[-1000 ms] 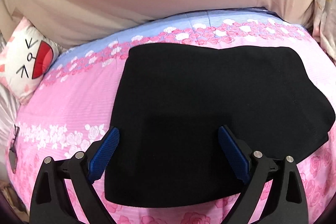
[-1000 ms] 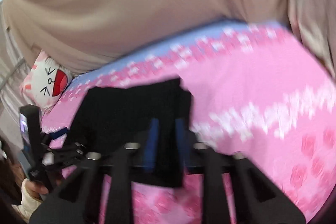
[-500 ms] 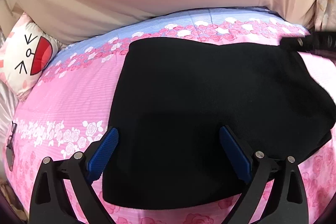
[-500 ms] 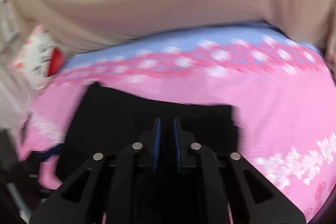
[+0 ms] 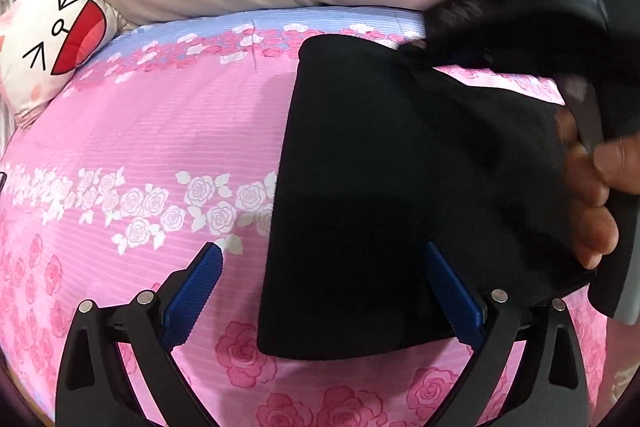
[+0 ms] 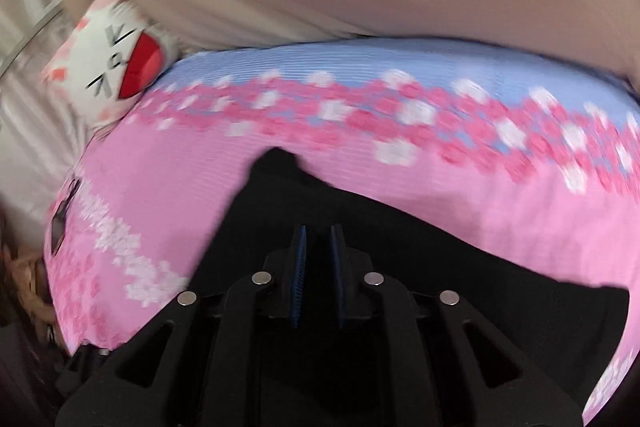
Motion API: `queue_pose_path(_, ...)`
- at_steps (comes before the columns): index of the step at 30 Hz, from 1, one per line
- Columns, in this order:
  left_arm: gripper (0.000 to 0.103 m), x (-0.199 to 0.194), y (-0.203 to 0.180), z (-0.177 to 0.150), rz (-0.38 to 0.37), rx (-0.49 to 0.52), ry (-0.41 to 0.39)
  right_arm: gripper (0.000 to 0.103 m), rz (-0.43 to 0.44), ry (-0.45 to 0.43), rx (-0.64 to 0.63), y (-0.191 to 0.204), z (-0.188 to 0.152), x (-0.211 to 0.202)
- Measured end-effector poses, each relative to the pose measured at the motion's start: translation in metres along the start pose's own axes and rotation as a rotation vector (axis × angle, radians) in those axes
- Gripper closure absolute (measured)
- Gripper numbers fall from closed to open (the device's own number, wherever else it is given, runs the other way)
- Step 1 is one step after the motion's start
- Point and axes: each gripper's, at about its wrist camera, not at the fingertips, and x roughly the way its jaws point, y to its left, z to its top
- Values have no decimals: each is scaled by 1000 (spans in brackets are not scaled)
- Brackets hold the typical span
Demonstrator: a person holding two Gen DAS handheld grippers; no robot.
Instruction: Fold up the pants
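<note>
The right gripper (image 6: 318,267), clenched on the black pants (image 5: 400,187), is mid-fold (view blurred). The left gripper (image 5: 320,291) hangs released at lower frame; next, lay the edge flat.

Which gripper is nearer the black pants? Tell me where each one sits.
Right. The right gripper is shut on the black pants, pinching a fold of the cloth. The left gripper is open at the pants' near edge, one finger over the pink bedsheet, gripping nothing.

light: soft, even | left view sharp | right view motion-blurred | fisheye edges dark, warped
</note>
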Motion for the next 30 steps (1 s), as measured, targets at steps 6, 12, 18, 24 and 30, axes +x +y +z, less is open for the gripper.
queue_pose_path(6,5,-2,-1,-4,18,3,-26,94,-90,52,-60,15,15,65)
queue_pose_path(12,5,-19,16,2,-49,-45,-18,90,-100,-132,-6,-19,-9,-60)
queue_pose_path(18,5,-47,57,6,-35,-142,-58,72,-207,-112,117,-103,-104,-156)
queue_pose_path(24,5,-21,76,-3,-46,-224,35,60,-90,-83,352,-159,-191,-164)
queue_pose_path(30,5,-9,68,-1,-199,-266,71,37,141,-93,485,-179,-205,-142)
